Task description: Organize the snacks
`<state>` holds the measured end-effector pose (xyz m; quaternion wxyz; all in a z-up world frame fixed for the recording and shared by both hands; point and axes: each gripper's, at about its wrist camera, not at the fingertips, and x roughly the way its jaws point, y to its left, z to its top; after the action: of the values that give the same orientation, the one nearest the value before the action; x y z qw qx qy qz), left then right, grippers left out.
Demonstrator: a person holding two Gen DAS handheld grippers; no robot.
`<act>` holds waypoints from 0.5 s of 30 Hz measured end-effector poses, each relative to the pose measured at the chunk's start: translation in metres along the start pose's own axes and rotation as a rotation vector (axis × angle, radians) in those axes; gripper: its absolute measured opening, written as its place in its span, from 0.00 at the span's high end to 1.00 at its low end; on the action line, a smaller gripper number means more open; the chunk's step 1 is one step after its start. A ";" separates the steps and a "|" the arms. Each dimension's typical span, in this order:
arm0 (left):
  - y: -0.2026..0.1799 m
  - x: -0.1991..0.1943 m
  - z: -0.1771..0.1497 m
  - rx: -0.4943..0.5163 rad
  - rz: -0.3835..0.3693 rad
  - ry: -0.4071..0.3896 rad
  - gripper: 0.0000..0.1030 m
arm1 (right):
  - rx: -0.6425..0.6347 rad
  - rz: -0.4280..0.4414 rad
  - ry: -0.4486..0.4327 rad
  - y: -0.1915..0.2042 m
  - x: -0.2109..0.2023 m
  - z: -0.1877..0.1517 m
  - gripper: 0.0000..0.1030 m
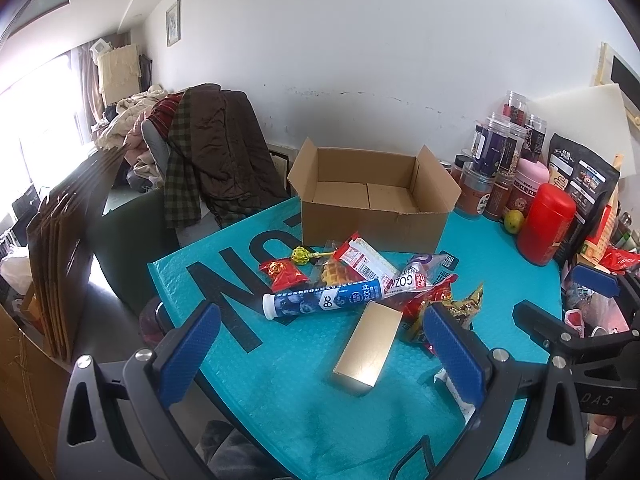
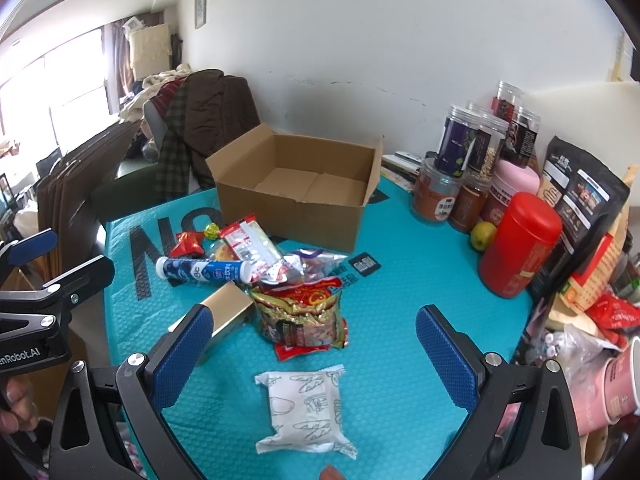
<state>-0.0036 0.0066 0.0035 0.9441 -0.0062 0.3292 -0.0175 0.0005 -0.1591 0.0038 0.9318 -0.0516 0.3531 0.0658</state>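
An open, empty cardboard box [image 1: 372, 216] [image 2: 296, 216] stands at the back of the teal mat [image 1: 280, 380] [image 2: 400, 320]. In front of it lies a heap of snacks: a blue tube [image 1: 320, 300] [image 2: 204, 270], a gold box [image 1: 368, 348] [image 2: 228, 308], red packets [image 1: 282, 274], a waffle [image 1: 334, 274] and a lollipop [image 1: 301, 256]. A red-gold nut bag [image 2: 304, 316] and a white wrapped cake [image 2: 306, 412] lie nearer. My left gripper [image 1: 320, 352] hangs open over the gold box. My right gripper [image 2: 314, 352] is open above the white cake.
Jars [image 2: 460, 168], a red canister [image 2: 518, 244], a lime [image 2: 482, 235] and dark bags [image 2: 580, 200] crowd the mat's right side. A chair piled with clothes [image 1: 208, 144] stands behind left. Flat cardboard sheets [image 1: 60, 264] lean at the left.
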 end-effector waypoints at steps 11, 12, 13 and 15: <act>0.002 0.001 -0.002 -0.003 -0.005 0.006 0.00 | 0.003 0.002 -0.003 -0.001 -0.002 0.000 0.00; 0.002 0.000 -0.002 -0.003 -0.006 0.006 0.00 | 0.003 0.001 -0.003 0.000 -0.002 0.000 0.00; 0.002 0.000 -0.002 -0.003 -0.005 0.005 0.00 | 0.003 0.001 -0.003 0.000 -0.001 0.000 0.00; 0.002 0.000 -0.002 -0.003 -0.004 0.006 0.00 | 0.004 0.000 -0.004 -0.001 -0.003 0.002 0.00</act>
<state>-0.0044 0.0082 0.0019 0.9431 -0.0082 0.3319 -0.0192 -0.0003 -0.1603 0.0068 0.9327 -0.0497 0.3512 0.0652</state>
